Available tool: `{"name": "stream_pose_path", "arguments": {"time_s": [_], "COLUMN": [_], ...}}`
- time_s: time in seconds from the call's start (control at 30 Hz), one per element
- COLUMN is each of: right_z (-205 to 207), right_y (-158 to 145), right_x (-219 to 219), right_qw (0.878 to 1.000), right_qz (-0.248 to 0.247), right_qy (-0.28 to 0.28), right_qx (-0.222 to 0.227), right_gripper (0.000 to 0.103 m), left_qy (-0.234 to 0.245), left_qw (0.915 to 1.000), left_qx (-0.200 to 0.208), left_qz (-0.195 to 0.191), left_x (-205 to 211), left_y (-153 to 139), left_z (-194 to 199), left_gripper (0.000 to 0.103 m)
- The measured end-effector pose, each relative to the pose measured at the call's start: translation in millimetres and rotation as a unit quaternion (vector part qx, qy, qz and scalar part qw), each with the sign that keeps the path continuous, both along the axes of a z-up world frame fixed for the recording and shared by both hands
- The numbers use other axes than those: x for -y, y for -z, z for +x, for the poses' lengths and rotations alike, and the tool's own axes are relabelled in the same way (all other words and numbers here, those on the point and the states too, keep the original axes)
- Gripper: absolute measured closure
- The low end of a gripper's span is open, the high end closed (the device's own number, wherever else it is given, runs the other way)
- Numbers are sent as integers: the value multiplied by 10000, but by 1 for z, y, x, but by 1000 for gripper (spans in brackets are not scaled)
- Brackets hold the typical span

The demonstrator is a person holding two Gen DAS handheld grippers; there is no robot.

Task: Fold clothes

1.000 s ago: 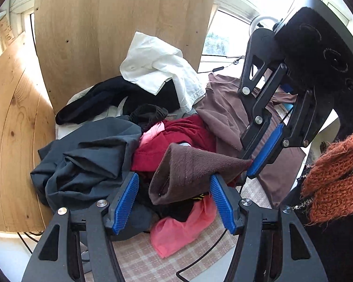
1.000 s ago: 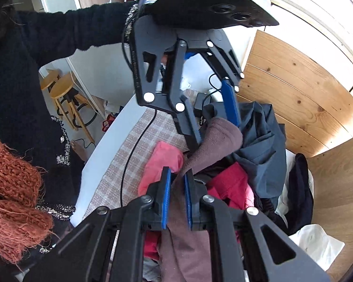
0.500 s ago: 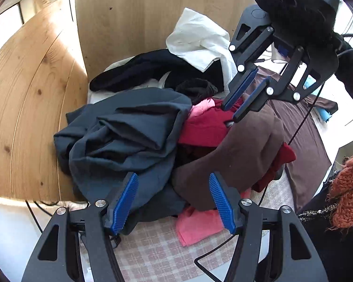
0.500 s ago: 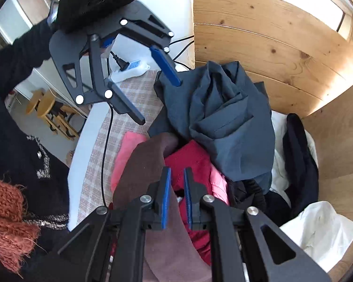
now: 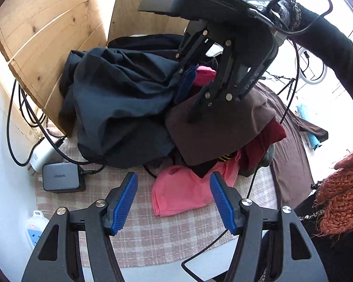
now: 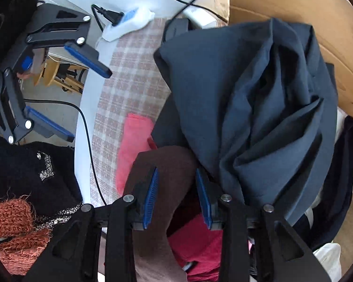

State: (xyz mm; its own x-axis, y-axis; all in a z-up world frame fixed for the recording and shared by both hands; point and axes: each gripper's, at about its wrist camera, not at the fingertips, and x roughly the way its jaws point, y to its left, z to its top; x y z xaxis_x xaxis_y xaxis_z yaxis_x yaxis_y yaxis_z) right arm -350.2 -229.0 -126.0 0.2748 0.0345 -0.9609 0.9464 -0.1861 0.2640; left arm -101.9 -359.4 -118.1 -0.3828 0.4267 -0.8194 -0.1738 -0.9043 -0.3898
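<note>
A pile of clothes lies on a checked cloth (image 5: 153, 230). A brown garment (image 5: 214, 129) is draped over the pile's front, beside a dark navy garment (image 5: 120, 108), a pink one (image 5: 183, 192) and a dark red one (image 5: 266, 141). My right gripper (image 6: 177, 197) is open, its blue pads on either side of the brown garment (image 6: 174, 164) without pinching it. It also shows in the left wrist view (image 5: 190, 98) above the pile. My left gripper (image 5: 173, 202) is open and empty, held back from the pile over the pink garment. It also shows in the right wrist view (image 6: 80, 98).
Wooden panels (image 5: 58, 37) stand behind and left of the pile. A grey charger (image 5: 61, 176), a white power strip (image 5: 35, 230) and black cables (image 5: 18, 122) lie at the left. A brown cloth (image 5: 291, 155) spreads to the right. The person's orange knit sleeve (image 5: 341, 188) is at the right edge.
My right gripper has opened and let go of the brown garment, which now lies on the pile. My left gripper has pulled back from the pile toward the table's edge.
</note>
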Motion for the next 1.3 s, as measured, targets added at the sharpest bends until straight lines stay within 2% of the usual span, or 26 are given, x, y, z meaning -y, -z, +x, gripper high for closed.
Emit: {"name": "stream_pose_path", "arguments": {"time_s": [0.13, 0.23, 0.27, 0.3, 0.37, 0.6, 0.73, 0.83, 0.9, 0.93, 0.97, 1.0, 1.1, 1.17, 1.23, 1.3], "right_z": [2, 4, 8, 13, 22, 62, 78, 77, 73, 73, 72, 70, 62, 56, 44, 27], "right_y": [20, 32, 28, 23, 14, -41, -68, -84, -92, -95, -97, -100, -107, -106, -114, -131], "right_x": [6, 8, 8, 7, 7, -7, -20, -30, -35, -38, -40, -40, -41, -44, -53, -76], "right_qw": [9992, 9988, 9993, 9997, 9996, 9907, 9815, 9783, 9772, 9765, 9759, 9755, 9749, 9766, 9784, 9701], "right_qz": [394, 484, 350, 215, -55, -1225, -1778, -1958, -2025, -2064, -2093, -2106, -2134, -2091, -2013, -2229], "right_qy": [92, 100, 57, 15, -69, -471, -658, -627, -586, -568, -558, -561, -537, -330, 73, 632], "right_qx": [-8, -31, -86, -142, -252, -355, -281, -269, -271, -261, -263, -286, -350, -377, -462, -720], "right_gripper": [70, 70, 71, 82, 97, 97, 97, 97, 97, 97, 97, 97, 97, 95, 84, 76], "left_qy": [98, 145, 151, 168, 225, 824, 1300, 1562, 1653, 1620, 1586, 1553, 1412, 1286, 1152, 940], "left_qw": [9999, 9997, 9997, 9997, 9995, 9944, 9881, 9839, 9828, 9837, 9845, 9853, 9880, 9898, 9921, 9948], "left_qx": [114, 124, 115, 84, -21, -530, -664, -649, -629, -606, -583, -560, -491, -438, -327, -267], "left_qz": [-53, -142, -161, -163, -200, -388, -482, -576, -529, -501, -474, -447, -395, -419, -377, -273], "left_x": [-6, -9, -9, -9, -9, -25, -44, -59, -62, -62, -63, -63, -63, -60, -54, -45], "left_y": [15, 18, 17, 14, 5, -42, -51, -49, -51, -51, -51, -51, -50, -50, -50, -55], "left_z": [-1, -2, -2, -2, -1, -12, -22, -28, -31, -34, -37, -41, -48, -51, -54, -57], "left_gripper": [42, 42, 42, 42, 42, 41, 45, 55, 70, 74, 86, 91, 95, 100, 100, 100]}}
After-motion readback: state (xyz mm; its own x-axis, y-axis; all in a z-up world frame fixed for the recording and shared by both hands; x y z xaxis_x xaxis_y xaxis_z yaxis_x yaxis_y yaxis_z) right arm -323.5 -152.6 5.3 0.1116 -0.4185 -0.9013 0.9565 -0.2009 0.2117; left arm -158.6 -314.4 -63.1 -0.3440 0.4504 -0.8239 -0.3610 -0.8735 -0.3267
